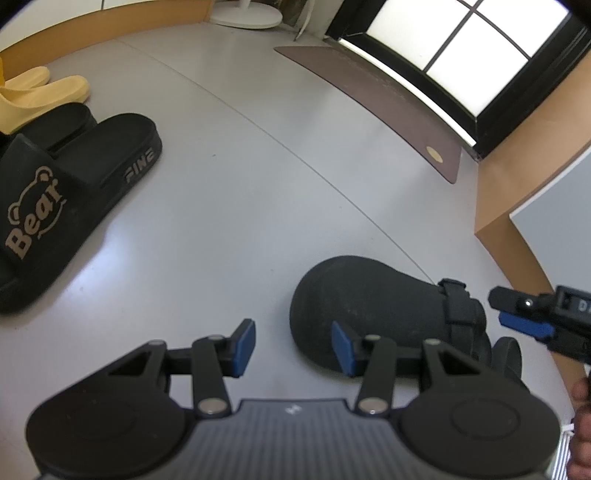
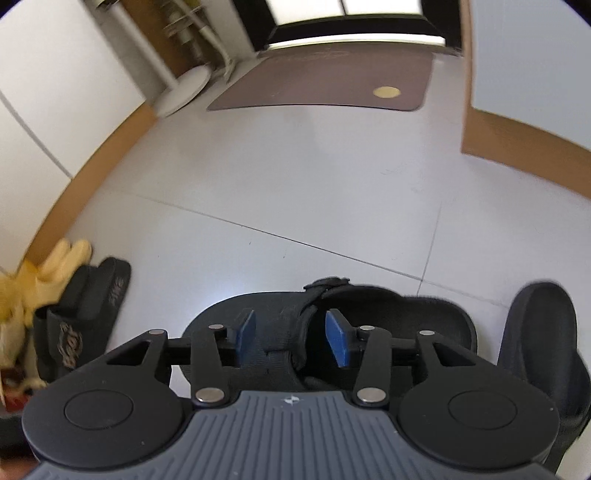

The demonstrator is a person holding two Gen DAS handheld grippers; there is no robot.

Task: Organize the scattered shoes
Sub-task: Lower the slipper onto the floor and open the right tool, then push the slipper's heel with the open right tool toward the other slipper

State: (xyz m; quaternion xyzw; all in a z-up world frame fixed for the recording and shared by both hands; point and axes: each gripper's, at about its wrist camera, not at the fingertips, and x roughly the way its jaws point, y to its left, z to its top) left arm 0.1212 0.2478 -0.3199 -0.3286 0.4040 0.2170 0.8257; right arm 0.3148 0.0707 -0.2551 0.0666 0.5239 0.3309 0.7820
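Looking at the black clog (image 1: 369, 306) first: it sits on the grey floor (image 1: 229, 192) out in the open, strap end toward the right gripper (image 1: 517, 314). In the right wrist view that gripper (image 2: 290, 338) hangs over the clog's strap (image 2: 314, 291), jaws partway open, blue pads either side of the strap and not pressing on it, so nothing's actually held. A second dark shoe (image 2: 543, 343) lies just beside it on the right, which I'd guess is its mate.

The left gripper (image 1: 293, 345) hovers over bare floor just beside the clog's toe, also partway open and empty.

Over by the wall's wooden skirting (image 1: 110, 22), the black "Bear" slides (image 1: 74, 192) sit side by side as a pair, with the yellow shoes (image 1: 40, 92) just beyond them, touching or nearly so. So that bit looks sorted already. What's left, I reckon, is getting the two dark shoes lined up with that row. The brown doormat (image 1: 376, 107) by the door has no shoes on it.
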